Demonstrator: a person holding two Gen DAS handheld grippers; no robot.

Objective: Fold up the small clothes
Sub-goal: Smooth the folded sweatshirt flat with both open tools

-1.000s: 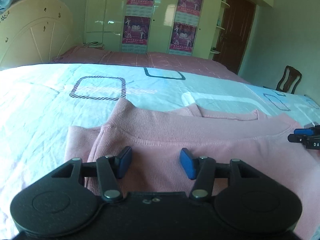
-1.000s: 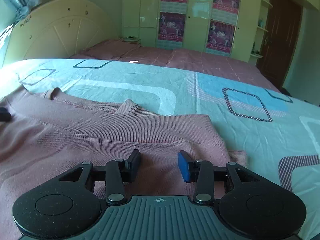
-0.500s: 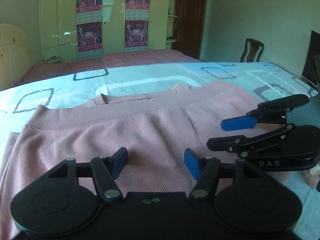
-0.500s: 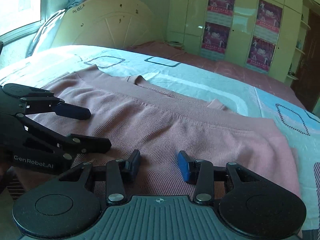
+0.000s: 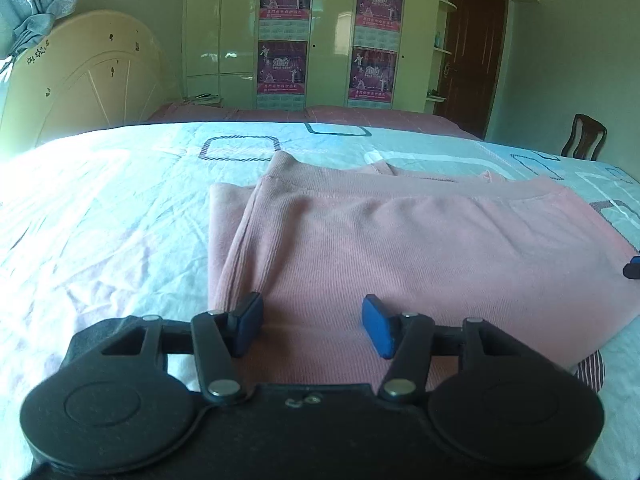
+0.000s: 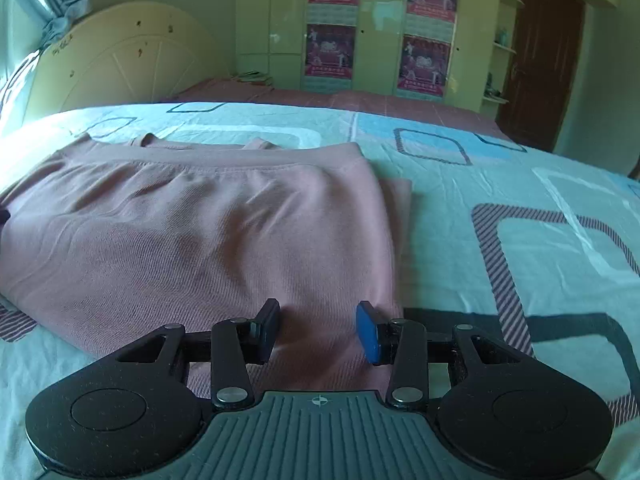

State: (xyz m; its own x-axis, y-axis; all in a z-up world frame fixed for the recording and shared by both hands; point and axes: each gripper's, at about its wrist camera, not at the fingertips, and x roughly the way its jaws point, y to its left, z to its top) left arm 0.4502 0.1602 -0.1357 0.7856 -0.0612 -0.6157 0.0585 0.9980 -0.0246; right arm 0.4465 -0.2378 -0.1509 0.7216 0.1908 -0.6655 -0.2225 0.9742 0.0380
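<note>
A pink knitted garment lies folded flat on the bed, its ribbed hem toward the far side and a sleeve edge showing under its left side. My left gripper hovers over the garment's near left corner. Its jaws are closing, but the blue pads stand apart with only cloth below them, nothing pinched. In the right wrist view the same garment fills the left half. My right gripper is open just above its near right corner. A tip of the right gripper peeks in at the left view's right edge.
The bed has a light blue sheet with square patterns and a dusky pink cover at its far end. A cream headboard stands at the left. Behind are wardrobes with posters, a dark door and a chair.
Half a second ago both grippers were close together over the garment's middle. They have since swung apart, left to the left corner, right to the right corner. The garment lies as before.
</note>
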